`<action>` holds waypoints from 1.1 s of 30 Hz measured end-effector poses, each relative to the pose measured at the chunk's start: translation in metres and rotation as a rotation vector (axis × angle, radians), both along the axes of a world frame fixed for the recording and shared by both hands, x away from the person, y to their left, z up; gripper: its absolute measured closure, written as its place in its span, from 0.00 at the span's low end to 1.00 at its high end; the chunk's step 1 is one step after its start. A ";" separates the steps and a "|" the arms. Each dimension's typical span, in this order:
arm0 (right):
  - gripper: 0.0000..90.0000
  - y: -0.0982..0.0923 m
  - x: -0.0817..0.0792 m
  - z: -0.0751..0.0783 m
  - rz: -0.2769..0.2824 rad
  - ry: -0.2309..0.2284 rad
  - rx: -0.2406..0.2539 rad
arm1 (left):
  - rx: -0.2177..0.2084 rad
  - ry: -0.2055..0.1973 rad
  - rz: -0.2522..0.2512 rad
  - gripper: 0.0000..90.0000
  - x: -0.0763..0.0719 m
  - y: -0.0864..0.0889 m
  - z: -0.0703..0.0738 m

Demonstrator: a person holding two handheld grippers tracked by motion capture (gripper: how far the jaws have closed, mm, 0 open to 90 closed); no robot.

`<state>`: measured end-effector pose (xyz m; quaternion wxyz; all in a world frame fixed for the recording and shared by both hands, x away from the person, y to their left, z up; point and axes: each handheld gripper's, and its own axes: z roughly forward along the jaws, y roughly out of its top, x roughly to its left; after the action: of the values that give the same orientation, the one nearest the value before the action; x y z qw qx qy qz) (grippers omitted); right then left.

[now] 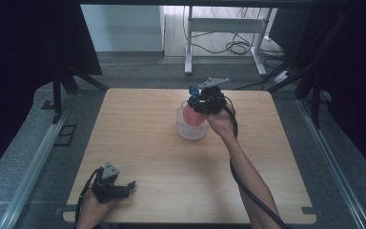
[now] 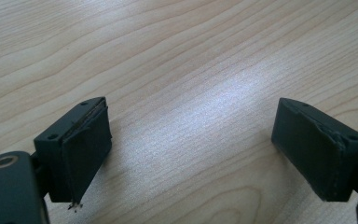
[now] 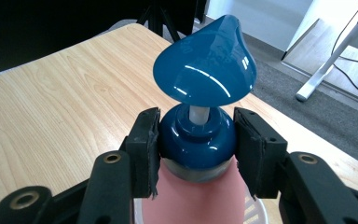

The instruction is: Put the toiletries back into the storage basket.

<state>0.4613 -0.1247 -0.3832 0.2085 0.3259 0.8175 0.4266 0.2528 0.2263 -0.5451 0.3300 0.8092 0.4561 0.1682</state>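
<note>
The pale wood-grain tabletop (image 1: 138,143) is the largest thing here, smooth and bare over most of its face, which leaves both hands room to work. Toward its far middle stands a white basket (image 1: 190,130), round, with a slotted plastic wall, and it seems to serve as a holder for the pink pump bottle (image 3: 193,198) that stands upright in it. That bottle is smooth and tapers upward to a glossy dark blue collar (image 3: 196,137) and a broad, rounded blue pump head (image 3: 205,63) on a thin white stem. The right gripper (image 3: 196,144) comes from above with its fingers (image 3: 144,149) clamped on either side of the collar, probably because the narrow neck under the wide head gives a sure hold that cannot slip upward. The bottle looks to be on its way into or out of the basket; which, I cannot tell. The left gripper (image 1: 124,187) lies near the front left corner, well apart from the basket, its matte black fingers (image 2: 81,154) spread wide over bare wood with nothing between them, apparently waiting.
</note>
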 end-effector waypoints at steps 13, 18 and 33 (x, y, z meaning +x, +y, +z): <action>0.59 0.003 0.002 -0.018 0.008 0.024 -0.005 | 0.000 0.001 0.000 0.13 0.000 0.000 0.000; 0.59 0.004 0.003 -0.026 0.008 0.036 -0.006 | -0.003 0.000 0.001 0.13 0.000 0.000 0.000; 0.59 0.006 0.006 -0.047 0.005 0.064 -0.015 | 0.000 0.000 -0.001 0.13 0.000 0.000 0.000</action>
<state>0.4672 -0.1191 -0.4304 0.1836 0.3357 0.8277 0.4105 0.2528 0.2262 -0.5450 0.3301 0.8094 0.4558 0.1679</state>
